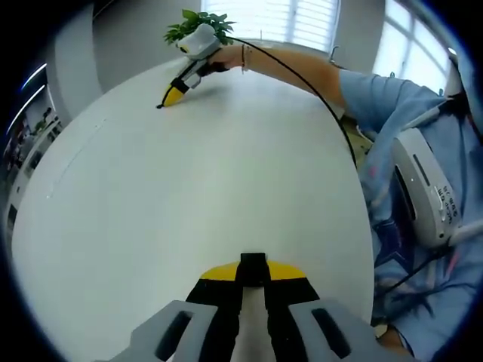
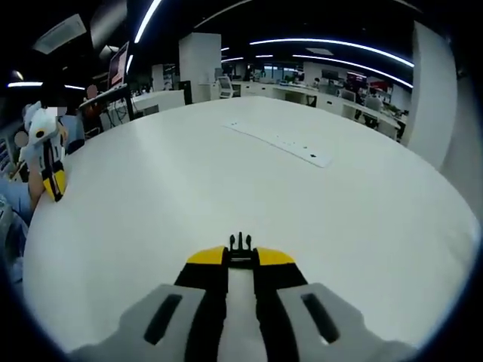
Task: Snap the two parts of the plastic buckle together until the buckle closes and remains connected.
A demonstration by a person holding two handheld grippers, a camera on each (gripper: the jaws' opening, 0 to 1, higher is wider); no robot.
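In the left gripper view my left gripper is shut on a black, block-shaped buckle part that sticks out between its yellow tips. In the right gripper view my right gripper is shut on the other black buckle part, whose prongs point forward. The two grippers are far apart over the white round table. The right gripper also shows at the table's far side in the left gripper view. The left gripper shows at the table's left edge in the right gripper view.
A person's arm in a blue sleeve reaches across the far right of the table. A potted plant stands behind the far edge. A flat white strip lies on the table ahead of my right gripper. Office desks stand beyond.
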